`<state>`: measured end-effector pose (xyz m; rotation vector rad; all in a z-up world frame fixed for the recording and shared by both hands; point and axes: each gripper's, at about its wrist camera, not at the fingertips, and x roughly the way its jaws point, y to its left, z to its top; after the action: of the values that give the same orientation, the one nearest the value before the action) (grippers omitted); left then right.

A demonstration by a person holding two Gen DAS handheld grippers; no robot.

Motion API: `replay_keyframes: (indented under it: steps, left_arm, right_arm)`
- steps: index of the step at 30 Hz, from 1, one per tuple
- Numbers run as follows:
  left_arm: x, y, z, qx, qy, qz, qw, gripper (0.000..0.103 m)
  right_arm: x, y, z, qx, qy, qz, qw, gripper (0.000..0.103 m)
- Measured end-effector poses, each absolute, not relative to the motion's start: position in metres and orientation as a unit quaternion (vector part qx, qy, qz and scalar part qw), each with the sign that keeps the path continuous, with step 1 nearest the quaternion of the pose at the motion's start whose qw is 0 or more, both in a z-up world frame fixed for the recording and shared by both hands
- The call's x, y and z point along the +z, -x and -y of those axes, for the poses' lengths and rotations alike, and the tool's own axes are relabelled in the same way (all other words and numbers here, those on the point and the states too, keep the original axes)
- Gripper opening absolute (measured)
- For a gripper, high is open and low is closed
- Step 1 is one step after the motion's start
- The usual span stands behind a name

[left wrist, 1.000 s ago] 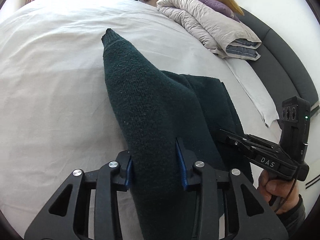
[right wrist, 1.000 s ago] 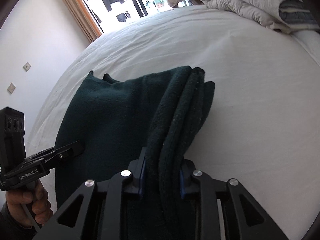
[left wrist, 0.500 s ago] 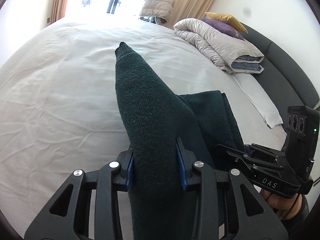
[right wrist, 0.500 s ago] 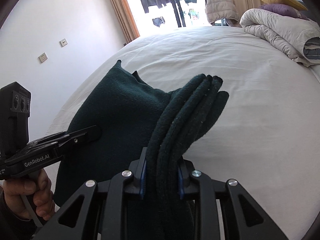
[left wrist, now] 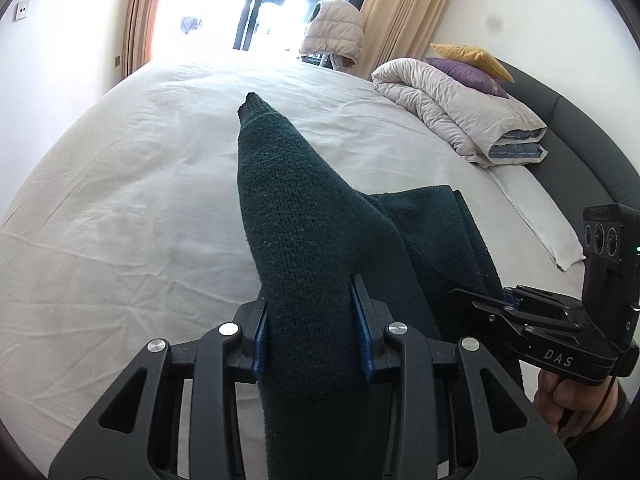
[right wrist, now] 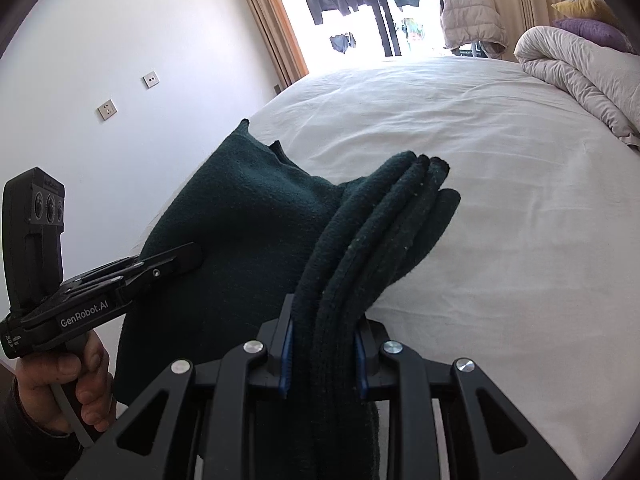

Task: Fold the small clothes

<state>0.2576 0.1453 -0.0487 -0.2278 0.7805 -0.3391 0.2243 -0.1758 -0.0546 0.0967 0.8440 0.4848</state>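
A dark green knitted garment hangs between both grippers above the white bed. My left gripper is shut on one bunched end of it; the cloth sticks out forward past the fingers. My right gripper is shut on the other end, a stack of several folded layers. The rest of the garment sags between the two. In the right wrist view the left gripper shows at the left, in the left wrist view the right gripper at the right.
A folded beige duvet with purple and yellow pillows lies at the head of the bed by a dark headboard. A white wall stands on the left. A bright window with curtains is beyond the bed.
Both grippers have risen and tilted up with the garment, lifting it off the bed; the window and walls have come into view. Both grips are unchanged.
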Motion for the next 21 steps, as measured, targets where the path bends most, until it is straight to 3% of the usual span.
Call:
replay_keyframes:
  steps: [5, 12, 19, 21]
  left_arm:
    - [-0.064, -0.302, -0.143, -0.151, 0.118, -0.386, 0.902, 0.033]
    - [-0.127, -0.34, -0.146, -0.125, 0.124, -0.412, 0.894, 0.037]
    - [-0.149, -0.337, -0.154, -0.14, 0.133, -0.396, 0.898, 0.047]
    - [-0.149, -0.336, -0.155, -0.14, 0.141, -0.392, 0.898, 0.052]
  right_arm:
    - [-0.074, -0.261, 0.186, 0.247, -0.077, -0.408, 0.876, 0.026]
    - [-0.126, -0.29, 0.204, 0.228, -0.111, -0.428, 0.868, 0.027]
    - [-0.157, -0.294, 0.233, 0.248, -0.194, -0.423, 0.85, 0.047]
    - [-0.162, -0.295, 0.236, 0.254, -0.206, -0.42, 0.847, 0.048]
